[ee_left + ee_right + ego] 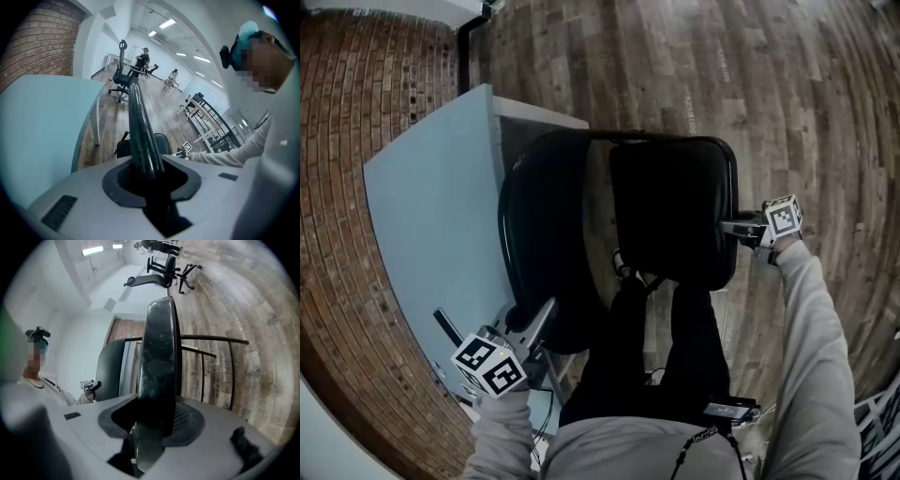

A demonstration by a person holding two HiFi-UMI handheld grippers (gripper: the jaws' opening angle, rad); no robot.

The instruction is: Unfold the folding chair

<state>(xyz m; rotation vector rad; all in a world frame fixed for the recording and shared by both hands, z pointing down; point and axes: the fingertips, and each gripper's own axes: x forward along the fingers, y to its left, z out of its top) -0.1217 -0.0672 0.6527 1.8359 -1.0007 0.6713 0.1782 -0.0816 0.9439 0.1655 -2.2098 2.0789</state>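
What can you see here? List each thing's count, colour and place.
folding chair: one, black, centre, on the floor
table: one, light blue, left of the chair
wall: one, red brick, far left
floor: one, brown wood, all around
office chair: at least one, black, far across the room
left tongs: one, grey, clamped on the chair's left edge
right tongs: one, grey, clamped on the chair's right edge
sleeves: two, grey, bottom

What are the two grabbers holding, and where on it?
Both hold the black folding chair. The left gripper has its jaws pinched on the edge of the chair's left panel. The right gripper pinches the side edge of its right panel.
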